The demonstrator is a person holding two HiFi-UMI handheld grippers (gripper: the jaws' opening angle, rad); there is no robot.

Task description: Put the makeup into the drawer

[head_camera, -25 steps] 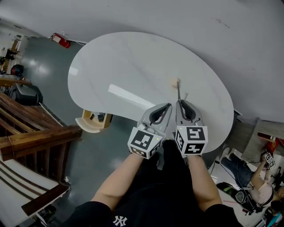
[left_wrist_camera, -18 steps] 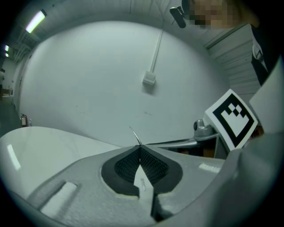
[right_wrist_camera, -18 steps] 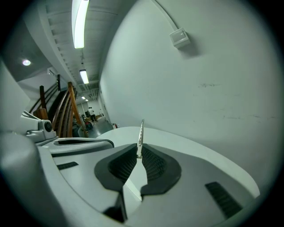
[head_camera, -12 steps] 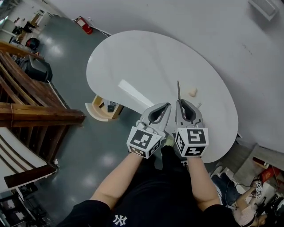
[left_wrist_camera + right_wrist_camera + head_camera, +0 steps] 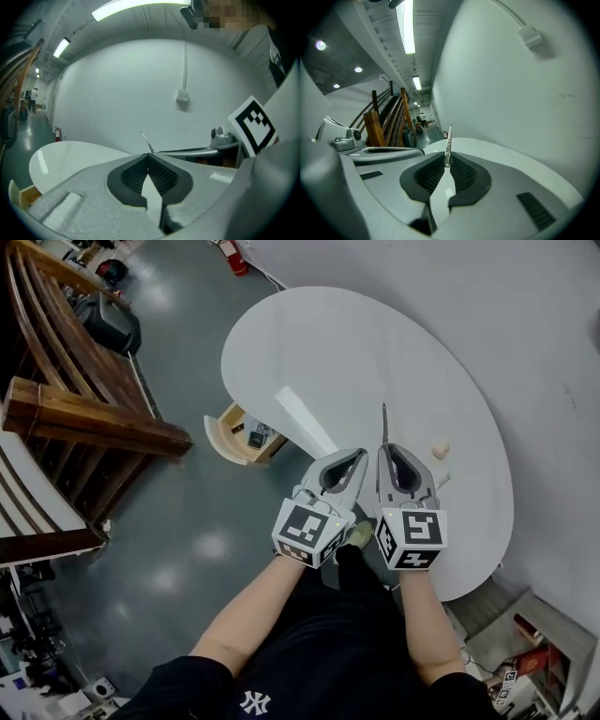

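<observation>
Although both tongs hang side by side over the near edge of the white table (image 5: pixel 375 343), only one carries anything. The right gripper (image 5: pixel 383 448) is clenched on a slim makeup stick (image 5: pixel 383 423). Its ribbed pads pinch the stick's lower end, and the rest pokes out past the tips toward 12 o'clock. In the right gripper view the stick (image 5: pixel 448 140) looks silvery and flat, possibly tweezers, though it is too thin to name. The left gripper (image 5: pixel 362 454) is closed on nothing, its pad tips meeting (image 5: pixel 149 155). It sits just beside the right one, at its 9 o'clock. Both forearms come up from 6 o'clock, bare and roughly parallel, with the marker cubes over the hands and the jaws aimed at 12 o'clock. The wooden drawer (image 5: pixel 225 432) stands open under the table's edge at 9 o'clock of the tongs, well apart from them. A small beige piece (image 5: pixel 439 448) lies on the table at 3 o'clock of the right tips.
</observation>
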